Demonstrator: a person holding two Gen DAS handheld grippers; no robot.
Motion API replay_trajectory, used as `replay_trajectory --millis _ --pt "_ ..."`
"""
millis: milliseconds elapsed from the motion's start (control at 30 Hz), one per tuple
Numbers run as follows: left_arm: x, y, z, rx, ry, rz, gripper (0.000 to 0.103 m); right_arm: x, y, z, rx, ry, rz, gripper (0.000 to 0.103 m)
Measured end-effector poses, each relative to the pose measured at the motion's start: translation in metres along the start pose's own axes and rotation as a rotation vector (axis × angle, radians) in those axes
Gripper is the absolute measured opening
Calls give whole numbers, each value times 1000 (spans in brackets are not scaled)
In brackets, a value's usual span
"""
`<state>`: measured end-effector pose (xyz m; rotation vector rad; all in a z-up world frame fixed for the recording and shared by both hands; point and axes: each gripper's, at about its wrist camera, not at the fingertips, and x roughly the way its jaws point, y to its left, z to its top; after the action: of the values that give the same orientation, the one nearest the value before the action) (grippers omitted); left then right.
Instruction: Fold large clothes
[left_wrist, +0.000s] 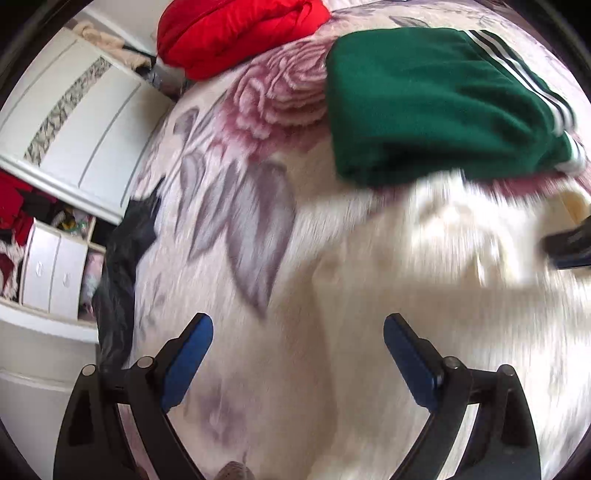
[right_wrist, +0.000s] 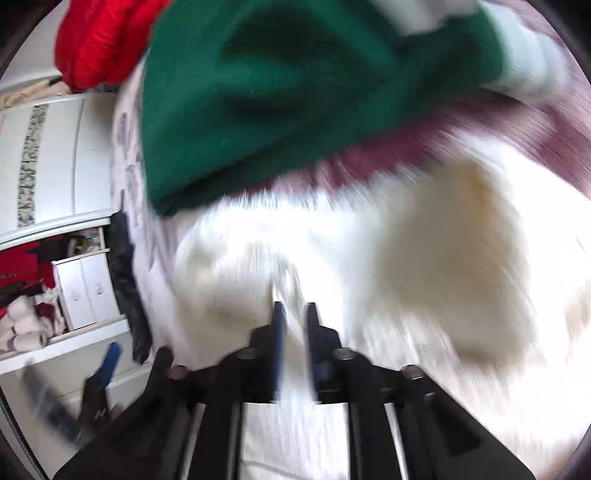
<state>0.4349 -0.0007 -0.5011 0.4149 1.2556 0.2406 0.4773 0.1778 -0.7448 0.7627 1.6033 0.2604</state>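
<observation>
Both claws: left claw (left_wrist: 298, 352) wide open, empty; right claw (right_wrist: 295, 314) pinching cream garment (right_wrist: 369, 266).

The left tongs (left_wrist: 298, 332) hang with both blue-padded fingers (left_wrist: 188, 360) spread wide apart and nothing between them, pointing forward and slightly down; in the right wrist view one of its blue fingers also shows, blurred, low at the left edge. The right tongs (right_wrist: 294, 317) have their two fingers drawn close together, almost parallel, with only a narrow gap in which a strip of white cloth (right_wrist: 293, 332) shows, though motion blur makes the grip itself hard to confirm. In the left wrist view the right tongs appear only as a dark blurred shape at the far right edge.
</observation>
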Motion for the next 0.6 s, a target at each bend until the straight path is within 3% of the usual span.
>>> replay_trajectory --millis 33,67,200,267,400,500,600 --pt "-4 9 -17 1 24 3 95 -16 -8 -22 16 -11 -3 66" --pt "-7 18 -35 2 48 11 95 -31 -17 -46 40 -20 -5 71" --pt "-8 52 -111 -1 167 59 95 -59 -65 -161 213 50 31 71" --pt "1 64 -150 -12 243 71 95 -40 -88 -233 325 116 60 71" --pt "17 69 -209 4 309 65 95 56 -102 -356 556 248 113 71" --pt "28 63 -240 31 331 53 95 106 -122 -408 706 220 139 70" --pt "32 58 -256 47 327 37 95 131 -130 -431 780 101 157 66"
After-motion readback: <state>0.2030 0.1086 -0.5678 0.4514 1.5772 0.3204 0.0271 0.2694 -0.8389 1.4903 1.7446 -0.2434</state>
